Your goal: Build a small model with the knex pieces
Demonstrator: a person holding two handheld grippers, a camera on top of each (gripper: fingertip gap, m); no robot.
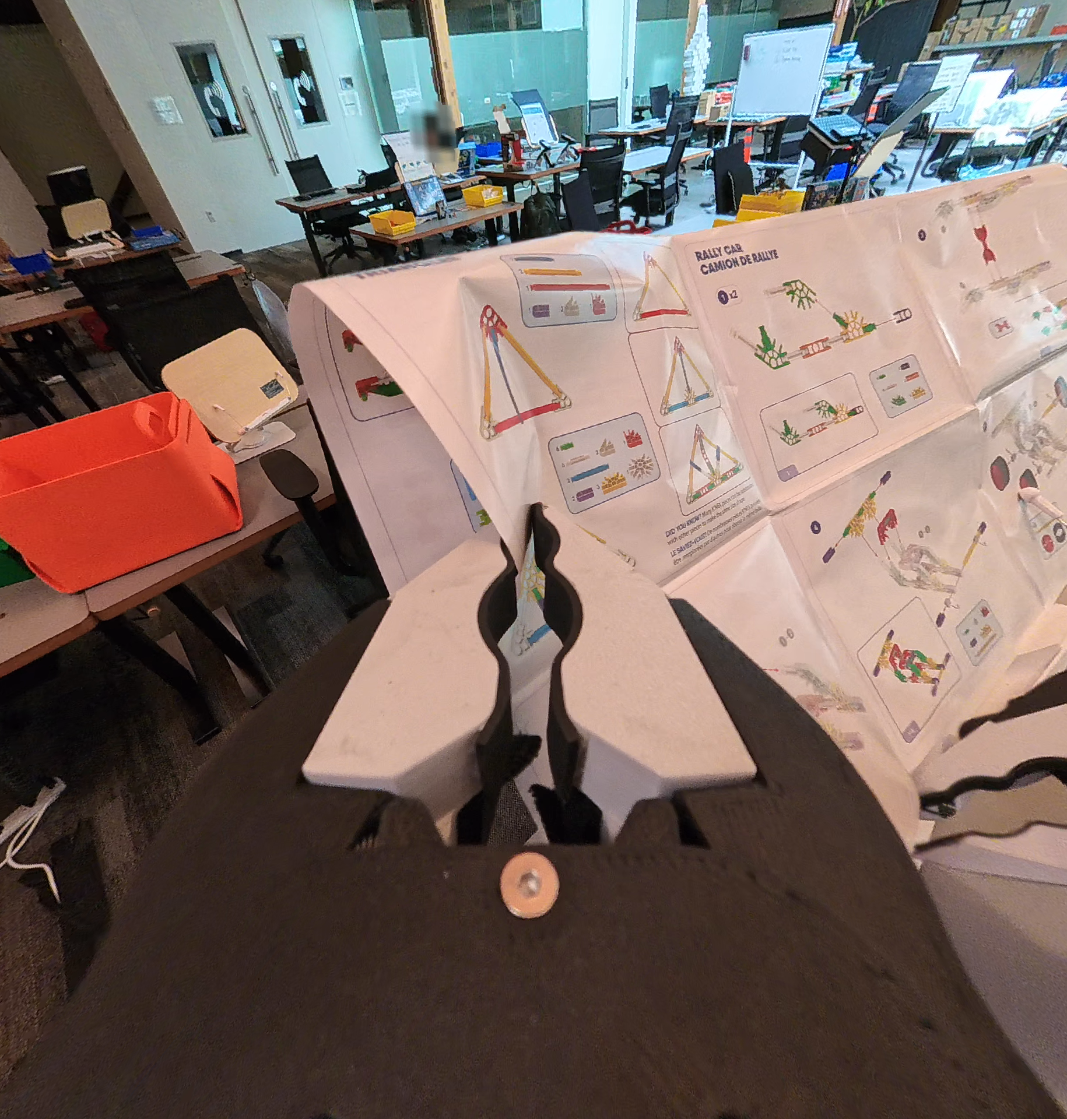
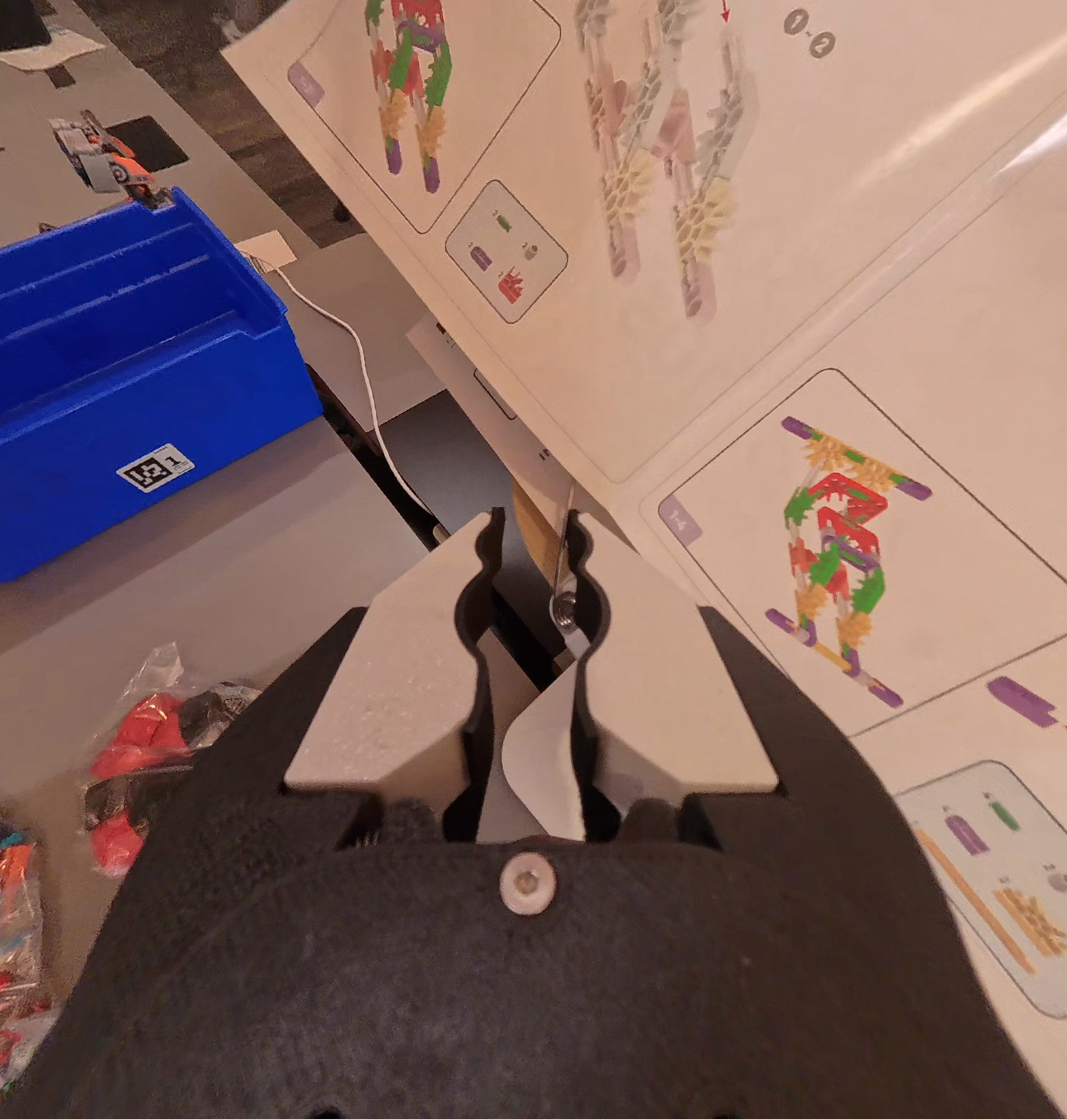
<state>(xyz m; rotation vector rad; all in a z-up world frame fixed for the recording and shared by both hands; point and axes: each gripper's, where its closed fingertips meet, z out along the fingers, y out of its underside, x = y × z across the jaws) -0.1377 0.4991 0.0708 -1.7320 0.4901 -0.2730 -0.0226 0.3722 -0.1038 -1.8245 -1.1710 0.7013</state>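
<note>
Clamped in my left hand-held gripper point(image 1: 534, 527) is the lower edge of a large white folded instruction sheet with coloured building diagrams point(image 1: 791, 375), lifted off the surface and curling over beyond the tips. My right hand-held gripper point(image 2: 531, 527) stands parted, a corner of that sheet between its jaws, ungrasped. Left of it sits a blue plastic bin point(image 2: 125, 375).

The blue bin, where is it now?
In the right wrist view, the blue bin sits on the grey table at upper left, beside the instruction sheet.
</note>
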